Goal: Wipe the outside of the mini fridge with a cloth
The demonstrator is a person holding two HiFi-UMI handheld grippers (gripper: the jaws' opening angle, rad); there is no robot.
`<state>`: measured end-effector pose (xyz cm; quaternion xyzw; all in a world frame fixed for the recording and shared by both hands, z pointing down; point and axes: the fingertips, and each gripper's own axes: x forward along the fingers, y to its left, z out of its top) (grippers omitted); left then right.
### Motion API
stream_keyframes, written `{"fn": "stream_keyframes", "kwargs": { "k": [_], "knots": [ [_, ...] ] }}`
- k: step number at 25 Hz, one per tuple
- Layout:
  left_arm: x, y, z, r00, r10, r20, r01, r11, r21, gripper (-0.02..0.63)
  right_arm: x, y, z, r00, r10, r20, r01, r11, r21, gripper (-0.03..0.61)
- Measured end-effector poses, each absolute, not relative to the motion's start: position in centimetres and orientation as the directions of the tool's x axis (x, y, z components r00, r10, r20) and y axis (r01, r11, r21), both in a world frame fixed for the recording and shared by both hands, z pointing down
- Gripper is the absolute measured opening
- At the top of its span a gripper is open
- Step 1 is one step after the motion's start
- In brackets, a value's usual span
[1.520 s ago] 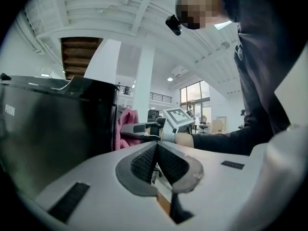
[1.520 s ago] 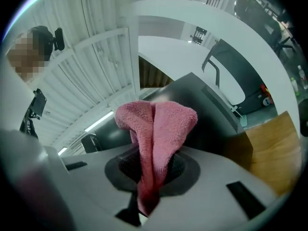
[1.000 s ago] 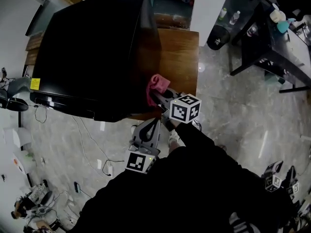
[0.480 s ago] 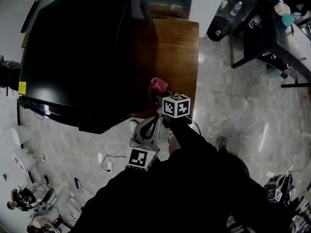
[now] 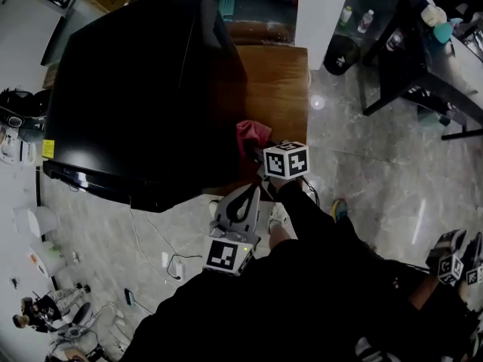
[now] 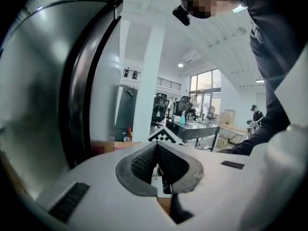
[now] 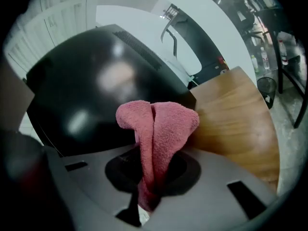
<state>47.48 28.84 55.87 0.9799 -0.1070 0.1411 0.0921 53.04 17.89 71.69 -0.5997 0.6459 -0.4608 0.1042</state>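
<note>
The right gripper's [image 7: 153, 174] jaws are clamped on a pink cloth [image 7: 156, 129]. It is pinched at its middle, and two soft folds stand up out of the grip. In the head view the right gripper [image 5: 256, 154] points toward the fridge [image 5: 136, 89], and its marker cube [image 5: 285, 161] faces up. The cloth [image 5: 251, 133] sits at the lower right side of the black fridge, near its front corner. It is at or just beside the glossy wall — whether it touches cannot be told.

The left gripper's [image 6: 156, 154] jaws are closed on each other with nothing between them. That left gripper [image 5: 247, 196] hangs lower, off the front edge of the tabletop [image 5: 275, 81] and close to the person's dark sleeve.

The fridge stands on the wooden tabletop and covers most of it, leaving a bare strip of wood at the right. From the right gripper view, the fridge [image 7: 96, 90] fills the background behind the cloth, with the tabletop [image 7: 236, 114] stretching away on the right. Below lies a grey marbled floor [image 5: 362, 172] — a few cables trail across it.
</note>
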Motion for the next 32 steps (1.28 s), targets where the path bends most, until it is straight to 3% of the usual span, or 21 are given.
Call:
{"fn": "stream_keyframes", "kwargs": {
  "k": [6, 16, 22, 32],
  "knots": [
    [51.2, 28.6, 49.1, 0.952, -0.235, 0.195, -0.262, -0.957, 0.125, 0.006, 58.8, 15.5, 56.3, -0.266, -0.951, 0.159, -0.656, 0.058, -0.753, 0.049],
    [55.1, 26.5, 41.6, 0.95, -0.304, 0.068, -0.31, -0.945, 0.102, 0.006, 62.1, 9.0, 40.0, -0.383, -0.921, -0.073, -0.566, 0.297, -0.769, 0.052],
    [55.6, 24.9, 41.7, 0.938, -0.337, 0.079, -0.343, -0.936, 0.085, 0.006, 63.6, 7.1, 39.3, -0.396, -0.904, -0.161, -0.426, 0.337, -0.839, 0.052],
    [56.5, 23.7, 47.7, 0.924, -0.34, 0.173, -0.356, -0.932, 0.07, 0.006, 65.7, 5.5, 45.8, -0.312, -0.927, -0.209, -0.392, 0.326, -0.86, 0.052]
  ]
}}
